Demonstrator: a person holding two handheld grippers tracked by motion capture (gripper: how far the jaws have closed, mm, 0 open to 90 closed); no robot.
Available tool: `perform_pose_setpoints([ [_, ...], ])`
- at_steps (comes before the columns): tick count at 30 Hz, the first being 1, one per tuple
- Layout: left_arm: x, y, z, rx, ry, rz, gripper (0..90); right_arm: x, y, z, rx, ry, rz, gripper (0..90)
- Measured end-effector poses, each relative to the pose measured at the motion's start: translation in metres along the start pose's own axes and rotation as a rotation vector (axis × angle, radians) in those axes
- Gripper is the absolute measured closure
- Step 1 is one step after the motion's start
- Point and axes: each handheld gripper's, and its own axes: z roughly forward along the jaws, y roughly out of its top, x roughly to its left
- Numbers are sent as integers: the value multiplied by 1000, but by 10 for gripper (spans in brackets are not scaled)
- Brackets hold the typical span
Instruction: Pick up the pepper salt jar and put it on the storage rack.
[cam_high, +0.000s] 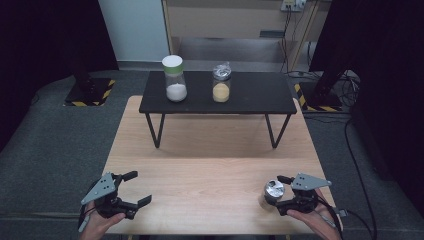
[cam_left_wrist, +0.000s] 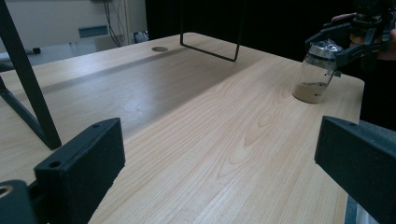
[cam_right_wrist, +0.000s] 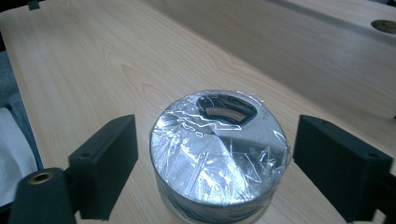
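A small clear jar (cam_high: 273, 190) with a silver, film-wrapped lid stands on the wooden table (cam_high: 210, 150) near its front right corner. It holds a little tan powder (cam_left_wrist: 310, 91). My right gripper (cam_high: 280, 195) straddles the lid (cam_right_wrist: 219, 149). A jaw stands on each side of the lid, with a narrow gap on the left side in the right gripper view, so it is open around the jar. My left gripper (cam_high: 142, 186) rests open at the front left with nothing between its fingers (cam_left_wrist: 84, 163). In the left gripper view the right gripper (cam_left_wrist: 327, 46) is seen around the jar's top (cam_left_wrist: 322, 49).
A low black stand (cam_high: 250, 97) with thin metal legs sits at the table's far end. It carries a white-lidded jar of white powder (cam_high: 175, 80) and a film-topped jar of yellow powder (cam_high: 221, 84). Bare wood lies between the stand and both grippers.
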Motion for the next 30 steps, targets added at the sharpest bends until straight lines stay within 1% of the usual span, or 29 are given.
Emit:
perform_pose_setpoints([
  [1,0,0,0,0,0,0,8,0,0,0,-3,2,-13,238],
  [4,0,0,0,1,0,1,8,2,0,-1,-10,-2,-36,332],
  [5,0,0,0,1,0,1,8,2,-1,-1,-14,-4,-45,343],
  [9,0,0,0,1,0,1,8,3,-1,-2,-16,-5,-52,354],
  [24,0,0,0,0,-1,0,8,0,4,-4,-4,4,-35,358],
  [30,0,0,0,0,-1,0,9,-2,9,-7,0,8,-41,358],
])
